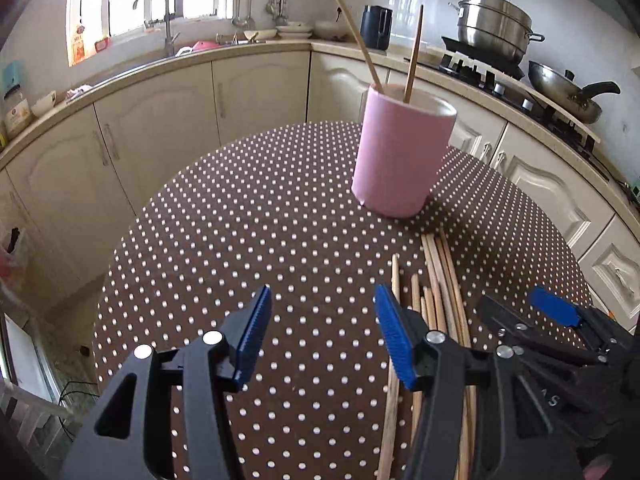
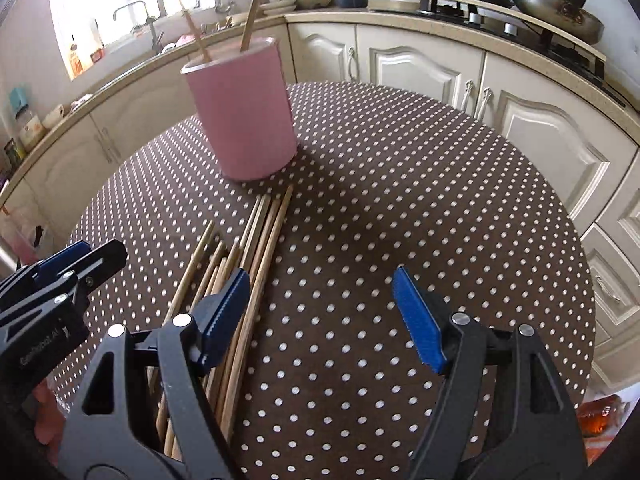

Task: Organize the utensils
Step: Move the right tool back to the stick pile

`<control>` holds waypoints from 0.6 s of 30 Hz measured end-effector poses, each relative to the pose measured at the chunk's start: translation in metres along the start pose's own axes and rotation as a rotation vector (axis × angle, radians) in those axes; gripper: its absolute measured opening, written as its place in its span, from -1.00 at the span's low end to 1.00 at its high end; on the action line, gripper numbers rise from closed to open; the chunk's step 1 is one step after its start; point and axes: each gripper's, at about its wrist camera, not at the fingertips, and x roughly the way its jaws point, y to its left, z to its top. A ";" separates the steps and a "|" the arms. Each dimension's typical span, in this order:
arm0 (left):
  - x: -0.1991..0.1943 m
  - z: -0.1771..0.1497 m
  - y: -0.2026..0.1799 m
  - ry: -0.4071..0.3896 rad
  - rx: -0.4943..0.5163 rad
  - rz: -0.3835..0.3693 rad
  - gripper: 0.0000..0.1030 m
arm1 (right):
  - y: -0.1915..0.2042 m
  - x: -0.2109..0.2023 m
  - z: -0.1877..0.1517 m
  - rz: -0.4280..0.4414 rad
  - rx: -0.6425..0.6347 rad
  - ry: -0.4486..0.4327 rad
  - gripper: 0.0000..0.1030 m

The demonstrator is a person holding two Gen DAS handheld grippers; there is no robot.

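I am holding both tongs, left (image 1: 322, 334) and right (image 2: 322, 318), spread and empty near the smooth pink cylindrical holder (image 1: 402, 152), wooden chopsticks (image 2: 248, 264) lying just before it on the polka-dot surface (image 1: 240, 240).

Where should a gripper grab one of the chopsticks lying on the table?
Probably the outermost chopstick of the pile, on the side away from the left gripper. Its far end lies bare near the pink cup. The open right gripper could come from above, fingers straddling it crosswise.
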 end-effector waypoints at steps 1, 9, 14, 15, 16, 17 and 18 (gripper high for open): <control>0.000 -0.002 0.000 0.002 0.002 0.000 0.05 | 0.002 0.002 -0.001 -0.006 -0.006 0.007 0.43; 0.001 -0.007 0.003 0.010 -0.004 -0.009 0.07 | 0.011 0.013 -0.002 -0.035 -0.035 0.043 0.43; 0.005 -0.008 0.003 0.026 -0.017 -0.013 0.07 | 0.014 0.015 0.000 -0.084 -0.035 0.041 0.56; 0.006 -0.008 0.003 0.029 -0.019 -0.011 0.07 | 0.012 0.016 0.001 -0.079 -0.023 0.045 0.56; 0.006 -0.008 0.003 0.031 -0.021 -0.010 0.07 | 0.011 0.017 0.001 -0.072 -0.012 0.048 0.56; 0.007 -0.008 0.003 0.034 -0.020 -0.011 0.07 | 0.008 0.017 0.002 -0.066 0.002 0.053 0.56; 0.008 -0.008 0.002 0.036 -0.020 -0.011 0.07 | 0.006 0.018 0.003 -0.067 0.013 0.053 0.56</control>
